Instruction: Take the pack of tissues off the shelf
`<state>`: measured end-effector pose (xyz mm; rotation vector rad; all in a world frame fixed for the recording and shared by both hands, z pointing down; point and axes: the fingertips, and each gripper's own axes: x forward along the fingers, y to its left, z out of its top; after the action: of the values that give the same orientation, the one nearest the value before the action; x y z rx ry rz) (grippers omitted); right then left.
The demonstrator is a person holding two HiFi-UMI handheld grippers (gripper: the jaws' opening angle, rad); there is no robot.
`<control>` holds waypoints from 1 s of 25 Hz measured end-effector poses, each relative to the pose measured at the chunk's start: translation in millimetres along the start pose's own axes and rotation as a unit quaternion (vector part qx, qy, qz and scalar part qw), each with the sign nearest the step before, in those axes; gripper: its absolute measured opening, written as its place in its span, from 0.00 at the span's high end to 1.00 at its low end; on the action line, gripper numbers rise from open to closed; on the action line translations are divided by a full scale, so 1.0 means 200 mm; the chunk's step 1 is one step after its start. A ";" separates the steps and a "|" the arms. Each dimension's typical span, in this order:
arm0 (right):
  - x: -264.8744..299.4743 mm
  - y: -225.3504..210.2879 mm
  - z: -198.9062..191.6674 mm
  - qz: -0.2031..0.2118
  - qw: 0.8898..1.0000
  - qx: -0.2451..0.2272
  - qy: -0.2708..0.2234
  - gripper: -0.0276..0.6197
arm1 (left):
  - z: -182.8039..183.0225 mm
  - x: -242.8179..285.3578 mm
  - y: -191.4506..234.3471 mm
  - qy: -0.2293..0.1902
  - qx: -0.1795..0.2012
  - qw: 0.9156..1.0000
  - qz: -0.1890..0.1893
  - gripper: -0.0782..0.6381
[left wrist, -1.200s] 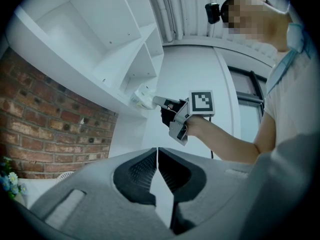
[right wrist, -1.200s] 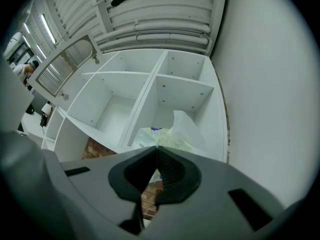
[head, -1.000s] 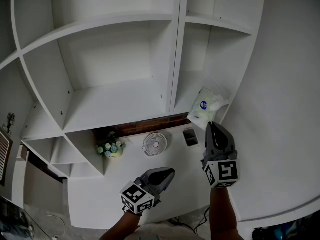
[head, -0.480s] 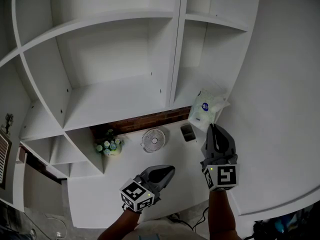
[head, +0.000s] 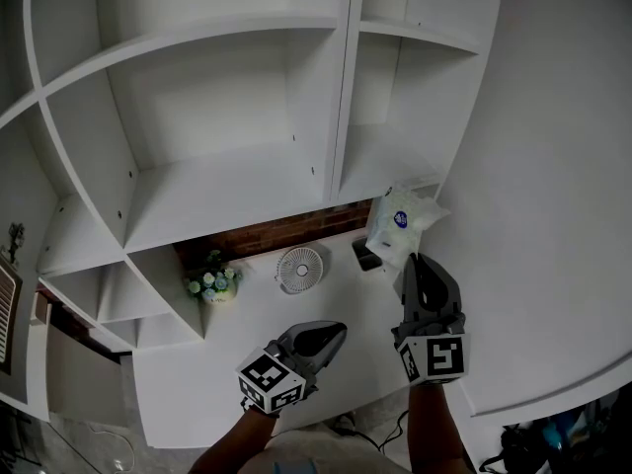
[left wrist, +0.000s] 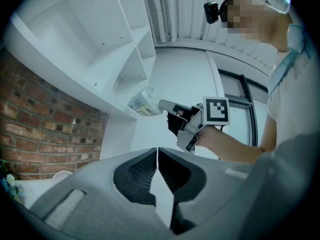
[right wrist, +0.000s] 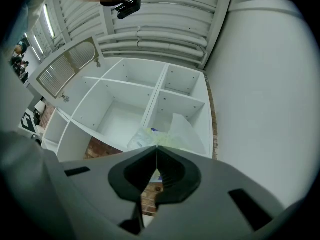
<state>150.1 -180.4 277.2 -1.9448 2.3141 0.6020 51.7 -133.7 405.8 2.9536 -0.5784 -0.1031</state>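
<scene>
Two grippers showed: the right gripper (head: 415, 261) was clamped tight on what looked like the thin near edge of the pack of tissues (head: 399, 220). The pack hung at the front lip of the shelf (head: 367, 174), by its lower right compartment, while the left gripper (head: 334, 332) was closed on nothing, well below the shelf. The pack was a pale, puffy plastic wrapper with a round blue label, likely light, soft and slick, so an edge pinch might let it sag or slip, and a hold across its body would probably be surer.
</scene>
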 end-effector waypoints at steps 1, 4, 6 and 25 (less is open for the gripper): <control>-0.01 0.01 -0.01 0.001 1.000 0.003 0.001 0.93 | 0.00 0.00 0.00 0.000 0.000 1.000 0.000 0.87; -0.05 0.04 -0.03 0.004 1.000 0.009 0.004 0.93 | -0.01 -0.02 -0.02 0.003 -0.001 1.000 0.000 0.87; -0.06 0.06 -0.04 0.008 1.000 0.011 0.008 0.93 | -0.02 -0.02 -0.03 0.005 -0.002 1.000 0.000 0.87; -0.08 0.23 -0.33 0.037 0.996 0.041 0.066 0.93 | -0.10 -0.06 0.02 0.014 -0.017 1.000 0.009 0.87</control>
<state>121.7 -182.2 354.6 -1.9252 2.4567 0.3865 40.3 -131.2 426.1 2.9110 -0.5936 -0.0698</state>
